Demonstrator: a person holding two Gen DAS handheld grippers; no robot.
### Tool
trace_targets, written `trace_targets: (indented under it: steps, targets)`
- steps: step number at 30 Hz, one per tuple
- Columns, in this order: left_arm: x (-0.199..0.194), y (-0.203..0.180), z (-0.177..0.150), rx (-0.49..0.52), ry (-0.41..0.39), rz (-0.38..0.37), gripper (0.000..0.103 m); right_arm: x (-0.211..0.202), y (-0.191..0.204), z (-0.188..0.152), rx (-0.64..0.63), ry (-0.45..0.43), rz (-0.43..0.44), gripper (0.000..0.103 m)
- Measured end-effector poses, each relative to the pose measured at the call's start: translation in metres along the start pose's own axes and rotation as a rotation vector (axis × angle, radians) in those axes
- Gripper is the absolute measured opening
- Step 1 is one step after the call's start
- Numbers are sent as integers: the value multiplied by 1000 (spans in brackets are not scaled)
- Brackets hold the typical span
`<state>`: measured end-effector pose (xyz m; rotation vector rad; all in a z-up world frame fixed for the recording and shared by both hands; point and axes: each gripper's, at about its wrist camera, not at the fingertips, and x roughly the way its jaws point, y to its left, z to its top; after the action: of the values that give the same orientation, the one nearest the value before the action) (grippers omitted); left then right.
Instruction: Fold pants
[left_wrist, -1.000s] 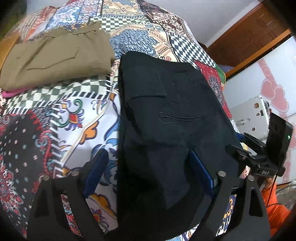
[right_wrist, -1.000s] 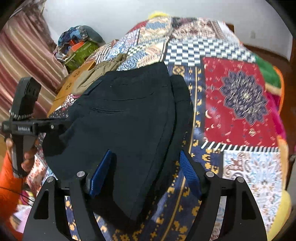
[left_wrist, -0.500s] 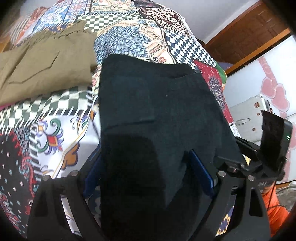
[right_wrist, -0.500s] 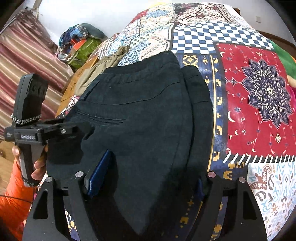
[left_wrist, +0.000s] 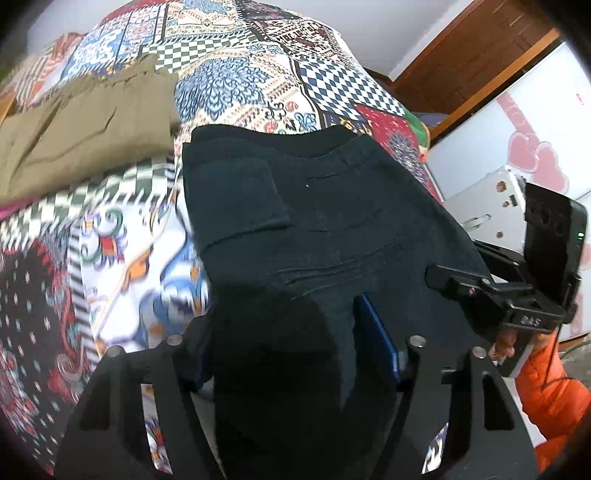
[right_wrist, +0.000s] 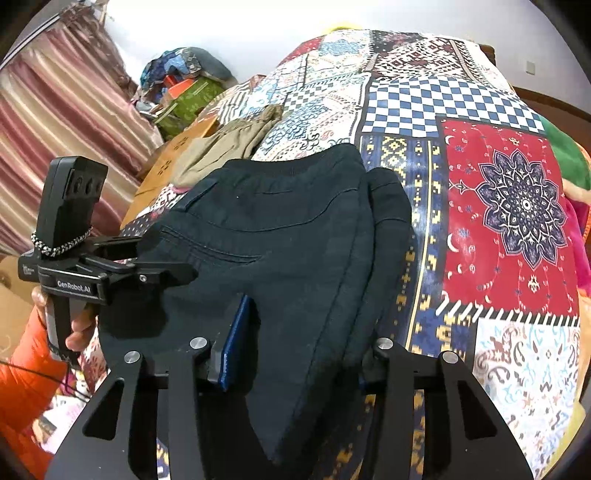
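Black pants (left_wrist: 325, 206) lie folded on the patchwork bedspread (left_wrist: 122, 251), waistband at the far end. Their near end bunches up between the fingers of my left gripper (left_wrist: 284, 325), whose jaws are closing; the right blue pad (left_wrist: 376, 332) touches the cloth and the left pad is hidden under it. In the right wrist view the same pants (right_wrist: 288, 221) fill my right gripper (right_wrist: 306, 332), also closing, with its left blue pad (right_wrist: 236, 332) against the fabric. Each gripper shows in the other's view: the right gripper (left_wrist: 454, 280) and the left gripper (right_wrist: 162, 273) sit on opposite sides of the near end.
Folded olive pants (left_wrist: 85, 136) lie at the far left of the bed, also seen as olive pants (right_wrist: 232, 147). A clothes pile (right_wrist: 184, 85) and striped curtain (right_wrist: 55, 129) stand behind. A white appliance (left_wrist: 491, 206) and an orange sleeve (left_wrist: 554, 387) are at the right.
Both pairs of jaws have narrowed around the near end of the black pants. The left gripper has shifted sideways, and the cloth now humps up between its fingers.
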<state>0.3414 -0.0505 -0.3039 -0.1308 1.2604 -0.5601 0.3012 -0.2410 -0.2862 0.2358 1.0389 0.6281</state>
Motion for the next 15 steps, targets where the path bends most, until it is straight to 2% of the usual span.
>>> trace_targets:
  steps: [2, 4, 6, 8, 15]
  targets:
    - [1, 4, -9, -29, 4, -18, 67, -1, 0, -3, 0, 2, 1, 43]
    - [1, 2, -13, -30, 1, -1, 64, 0, 2, -3, 6, -1, -13, 43]
    - [-3, -7, -12, 5, -7, 37, 58, -3, 7, -1, -3, -14, -34, 40]
    - [-11, -19, -11, 56, -31, 85, 47, -10, 12, 2, -26, -35, -49, 36]
    - [-30, -38, -6, 112, -75, 135, 37, -28, 31, 15, -104, -89, -69, 28]
